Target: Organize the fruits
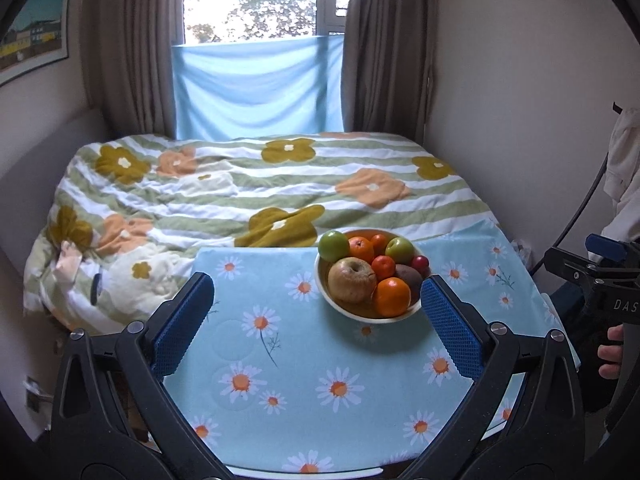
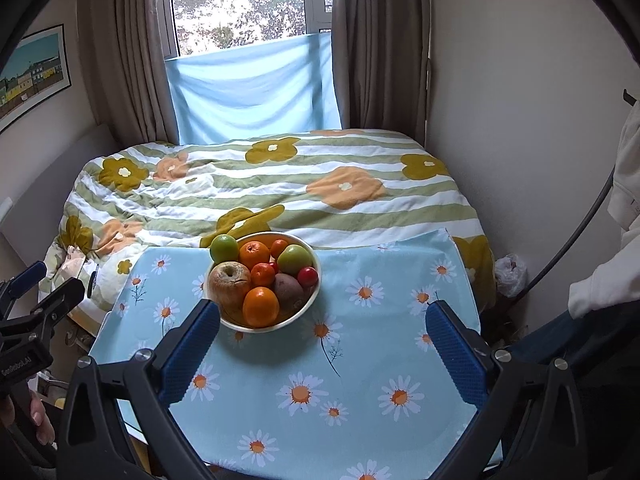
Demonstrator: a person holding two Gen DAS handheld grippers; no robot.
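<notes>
White fruit bowl (image 1: 326,294) ahead, between open left claw (image 1: 316,320) fingers

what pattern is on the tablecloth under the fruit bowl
Light blue tablecloth with white, orange-centred daisies; clearest in the right wrist view.

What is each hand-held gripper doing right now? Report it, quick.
Left hand-held gripper: open, holding nothing, short of the fruit bowl.
Right hand-held gripper: open, holding nothing.

The black left gripper with blue ribbed pads (image 1: 316,312) is spread wide and level; the matching black right gripper (image 2: 322,338) likewise gapes, empty.
</notes>
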